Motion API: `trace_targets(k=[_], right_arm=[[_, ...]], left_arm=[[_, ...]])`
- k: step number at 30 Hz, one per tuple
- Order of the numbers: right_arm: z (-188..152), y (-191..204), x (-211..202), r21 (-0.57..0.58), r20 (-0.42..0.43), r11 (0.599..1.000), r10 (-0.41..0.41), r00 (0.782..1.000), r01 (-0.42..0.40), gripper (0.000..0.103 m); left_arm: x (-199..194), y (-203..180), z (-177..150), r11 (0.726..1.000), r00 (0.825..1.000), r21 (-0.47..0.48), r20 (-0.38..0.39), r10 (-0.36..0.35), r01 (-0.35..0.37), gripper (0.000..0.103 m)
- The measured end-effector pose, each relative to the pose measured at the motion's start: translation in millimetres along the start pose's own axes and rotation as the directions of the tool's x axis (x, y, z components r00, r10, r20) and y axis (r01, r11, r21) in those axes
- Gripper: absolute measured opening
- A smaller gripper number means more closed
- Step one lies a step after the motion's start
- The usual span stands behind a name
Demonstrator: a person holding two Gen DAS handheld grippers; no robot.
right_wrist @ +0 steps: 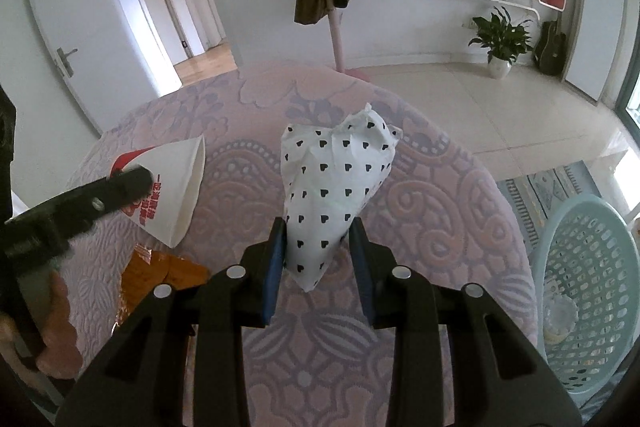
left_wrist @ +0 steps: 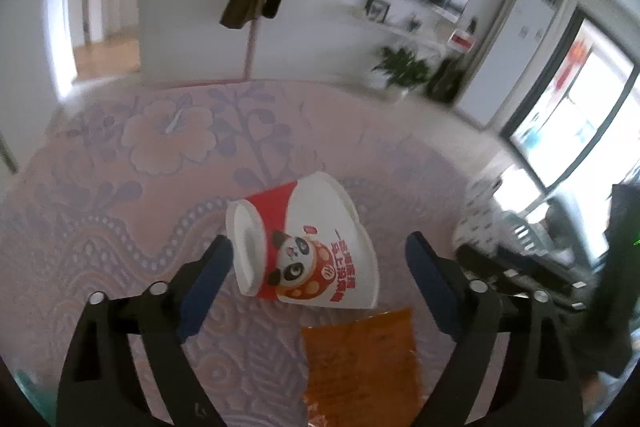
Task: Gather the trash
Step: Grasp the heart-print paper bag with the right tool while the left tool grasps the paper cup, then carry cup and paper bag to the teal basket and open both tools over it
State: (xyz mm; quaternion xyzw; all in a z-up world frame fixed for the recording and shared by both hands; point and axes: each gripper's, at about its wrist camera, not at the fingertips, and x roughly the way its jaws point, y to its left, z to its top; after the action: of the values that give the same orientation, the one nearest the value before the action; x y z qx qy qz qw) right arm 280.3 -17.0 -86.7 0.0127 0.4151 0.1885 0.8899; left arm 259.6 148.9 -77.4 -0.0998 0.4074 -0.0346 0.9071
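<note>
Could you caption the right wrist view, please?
Right gripper shut on heart-print bag above the table.

Pink embossed bedspread [right_wrist: 420, 195] carries a tipped paper cup [left_wrist: 316, 247] and orange wrapper [left_wrist: 360, 359].

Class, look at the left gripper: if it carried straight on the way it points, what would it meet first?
Probably the tipped-over paper noodle cup, lying between the open left gripper fingers; depth is uncertain.
</note>
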Motion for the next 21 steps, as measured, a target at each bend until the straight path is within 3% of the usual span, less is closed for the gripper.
trace_targets(k=[5,9,11,17,21], right_arm=[[0.4,-7.1,-1.3,0.026,0.004,1.000,0.002,1.000,-0.002,0.029],[-0.1,-5.8,-3.5,0.028,0.013,1.000,0.003,1.000,-0.003,0.029],[0.5,-6.7,-4.2,0.032,0.017,0.999,0.007,1.000,-0.007,0.029],[-0.9,-9.6,-16.6,0.037,0.050,0.999,0.025,0.998,-0.027,0.029],[-0.2,-22.3,-42.9,0.056,0.097,0.998,0.023,0.995,-0.029,0.029]], left_arm=[[22.3,-5.3,-1.9,0.993,0.992,0.055,-0.066,0.107,-0.103,0.086],[24.7,-5.6,1.2,0.984,0.984,0.078,-0.065,0.165,-0.160,0.080],[20.2,-3.6,3.4,0.987,0.988,0.061,-0.047,0.149,-0.146,0.075],[-6.4,-2.1,8.6,0.995,0.995,0.025,0.023,0.095,-0.095,0.074],[-30.3,-21.4,12.8,0.997,0.995,0.051,0.080,0.060,-0.065,0.074]])
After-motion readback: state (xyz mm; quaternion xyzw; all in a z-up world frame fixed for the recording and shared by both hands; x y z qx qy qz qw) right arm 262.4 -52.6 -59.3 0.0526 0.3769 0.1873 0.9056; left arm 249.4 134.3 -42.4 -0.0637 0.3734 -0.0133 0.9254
